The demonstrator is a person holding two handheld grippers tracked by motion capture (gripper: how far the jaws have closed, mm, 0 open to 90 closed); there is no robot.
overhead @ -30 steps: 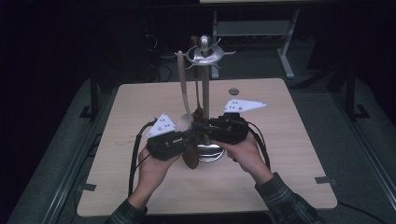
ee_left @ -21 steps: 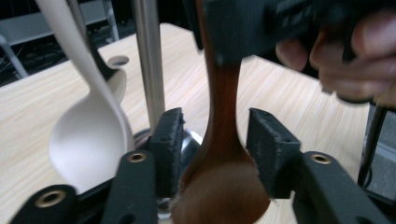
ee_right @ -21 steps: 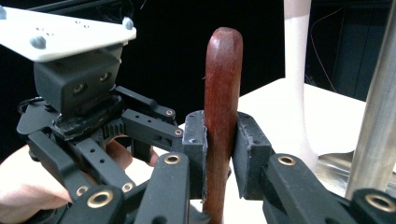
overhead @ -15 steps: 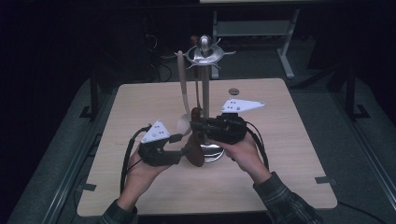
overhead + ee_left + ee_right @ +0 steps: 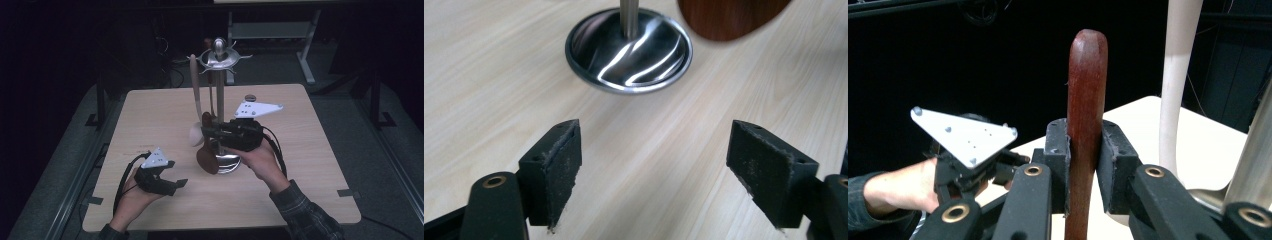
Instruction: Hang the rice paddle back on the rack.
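The right gripper had its jaws clamped on the handle of the dark spoon, pads pressed flat on both sides, with the rounded end of the handle standing up clear above them. In the high view the spoon's bowl hung low beside the base of the stand — not on a hook, held upright by that grip alone, close to the pole. I took that to be the point of the hold: a grip partway down leaves the handle's end free to be brought to the hooks at the top, though I could not make out a hole or loop on it in that dim light.

The left gripper sat near the table's front edge, well apart from the stand. Its jaws had just been opening and stood wide, with nothing between them but bare table; its own view looked across at the shiny round base and the edge of the spoon's bowl. It seemed to have stepped back to leave the right hand room.

A pale spoon hung from the stand's top, its bowl just beside the gripped handle — something to knock if the dark spoon swung.
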